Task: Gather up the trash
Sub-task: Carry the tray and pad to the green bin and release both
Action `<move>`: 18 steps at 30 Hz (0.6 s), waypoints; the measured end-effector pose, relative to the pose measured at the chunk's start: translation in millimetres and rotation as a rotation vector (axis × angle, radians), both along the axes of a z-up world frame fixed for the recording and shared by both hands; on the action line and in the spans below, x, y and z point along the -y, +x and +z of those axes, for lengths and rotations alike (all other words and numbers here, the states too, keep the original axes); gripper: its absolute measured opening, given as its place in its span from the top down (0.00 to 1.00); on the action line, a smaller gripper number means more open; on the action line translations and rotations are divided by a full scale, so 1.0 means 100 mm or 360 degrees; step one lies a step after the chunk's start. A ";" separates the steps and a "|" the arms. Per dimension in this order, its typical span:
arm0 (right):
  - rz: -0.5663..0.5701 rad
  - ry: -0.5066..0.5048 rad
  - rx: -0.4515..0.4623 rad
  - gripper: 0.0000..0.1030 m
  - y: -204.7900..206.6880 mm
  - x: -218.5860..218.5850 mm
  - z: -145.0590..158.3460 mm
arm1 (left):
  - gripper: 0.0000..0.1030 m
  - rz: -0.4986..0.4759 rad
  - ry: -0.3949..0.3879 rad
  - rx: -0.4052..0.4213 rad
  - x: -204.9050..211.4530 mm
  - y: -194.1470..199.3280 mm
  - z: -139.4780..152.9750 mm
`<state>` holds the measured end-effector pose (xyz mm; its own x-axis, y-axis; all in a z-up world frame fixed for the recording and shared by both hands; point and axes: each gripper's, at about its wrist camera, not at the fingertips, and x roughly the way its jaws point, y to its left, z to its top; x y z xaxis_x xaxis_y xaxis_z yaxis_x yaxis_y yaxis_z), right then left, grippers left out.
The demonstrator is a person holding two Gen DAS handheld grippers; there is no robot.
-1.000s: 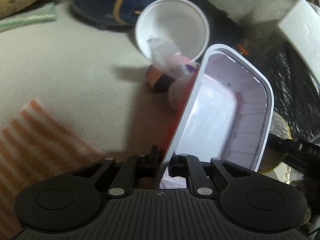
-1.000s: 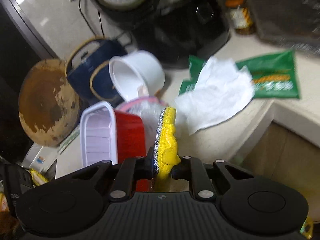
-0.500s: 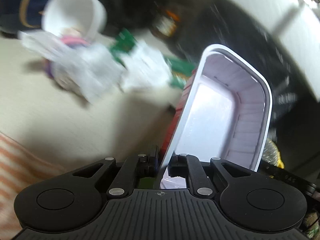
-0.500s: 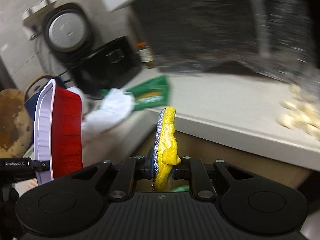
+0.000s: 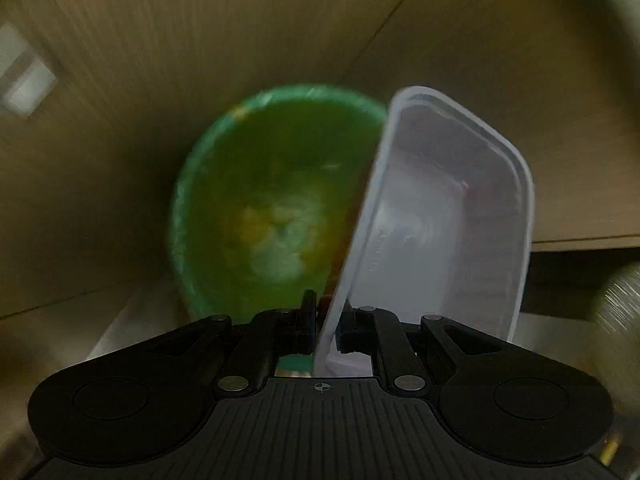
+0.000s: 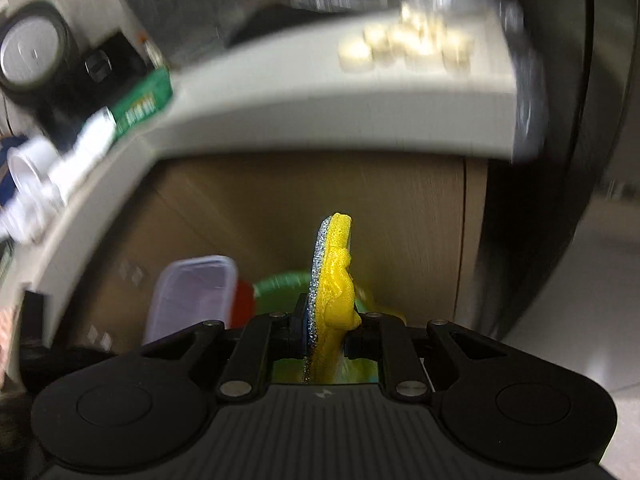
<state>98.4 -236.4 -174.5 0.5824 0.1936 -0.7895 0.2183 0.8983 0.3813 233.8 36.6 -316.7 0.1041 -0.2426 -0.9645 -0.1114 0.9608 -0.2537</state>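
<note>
My left gripper (image 5: 325,326) is shut on the rim of a rectangular takeaway container (image 5: 440,232), white inside and red outside, held on edge above a green-lined trash bin (image 5: 256,208) that has some trash at its bottom. The container also shows in the right wrist view (image 6: 192,296). My right gripper (image 6: 326,334) is shut on a yellow and silver scouring sponge (image 6: 332,284), held upright just above the bin's green rim (image 6: 280,282).
Wooden cabinet doors (image 6: 280,208) stand behind the bin. The white countertop edge (image 6: 304,120) runs above, with a green packet (image 6: 140,104), crumpled paper (image 6: 80,148), a white cup (image 6: 28,164), dark appliances (image 6: 96,68) and pale round pieces (image 6: 404,48) on it.
Both grippers have swung down from the countertop to below its edge, carrying the container and the sponge. The green bin is now in front of both.
</note>
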 end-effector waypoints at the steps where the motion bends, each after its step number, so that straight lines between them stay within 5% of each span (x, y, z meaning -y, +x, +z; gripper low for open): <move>1: 0.0002 -0.0011 -0.0029 0.86 -0.02 -0.03 -0.07 | 0.88 0.0011 0.0018 -0.0013 0.03 0.03 -0.19; 5: 0.0005 -0.0026 -0.0129 0.86 -0.08 -0.08 -0.30 | 0.83 0.0056 -0.0040 -0.0074 0.10 0.21 -0.92; 7: 0.0030 -0.0077 -0.0165 0.86 -0.10 -0.12 -0.37 | 0.65 0.0010 -0.0056 -0.0031 0.12 0.24 -1.19; 11: 0.0107 -0.0201 -0.0208 0.86 -0.10 -0.23 -0.42 | 0.57 0.0064 -0.0094 -0.0030 0.01 0.22 -1.58; 18: 0.0279 -0.0278 -0.0278 0.86 0.15 -0.51 -0.59 | 0.54 0.0196 -0.0186 -0.0019 -0.36 -0.07 -1.46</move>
<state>113.4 -185.1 -233.2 0.4046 0.1320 -0.9049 0.1026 0.9767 0.1883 226.8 72.7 -462.8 0.1285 -0.3396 -0.9318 -0.2303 0.9036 -0.3611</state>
